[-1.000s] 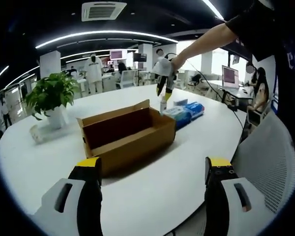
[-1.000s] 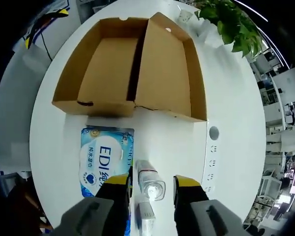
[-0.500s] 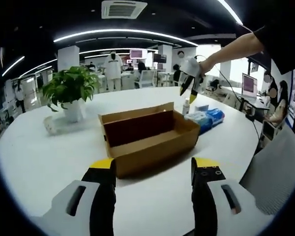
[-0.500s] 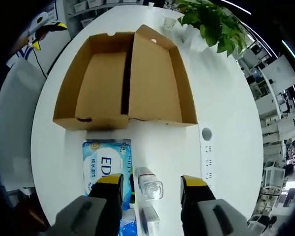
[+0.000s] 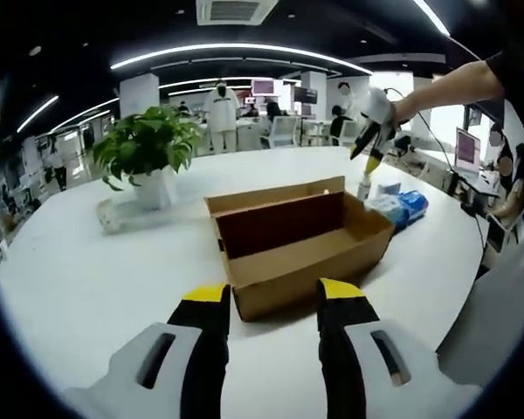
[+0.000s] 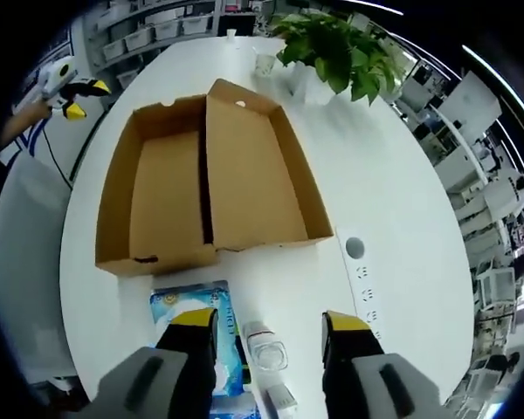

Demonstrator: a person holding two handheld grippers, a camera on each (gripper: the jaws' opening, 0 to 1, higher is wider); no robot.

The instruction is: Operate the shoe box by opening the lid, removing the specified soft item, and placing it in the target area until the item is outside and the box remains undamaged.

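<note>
The brown cardboard shoe box (image 5: 301, 240) stands open and empty on the white round table (image 5: 105, 279). From above, the box (image 6: 162, 196) has its lid (image 6: 249, 179) folded out flat beside it. A blue soft wipes pack (image 6: 192, 305) lies on the table outside the box, also seen as the pack (image 5: 406, 205) behind it. My left gripper (image 5: 272, 301) is open, low in front of the box. My right gripper (image 6: 269, 327) is open, high above a clear bottle (image 6: 264, 343). A hand holds that right gripper (image 5: 369, 160) up over the bottle (image 5: 364, 185).
A potted green plant (image 5: 148, 148) stands at the back left of the table, and the plant (image 6: 332, 48) shows beyond the lid. A round socket (image 6: 355, 248) sits in the tabletop. The left gripper (image 6: 87, 98) shows at the table's far edge. People and desks fill the office behind.
The left view has swung so the box sits more central, and its jaws have narrowed though still apart. The right gripper has risen higher above the bottle and pack.
</note>
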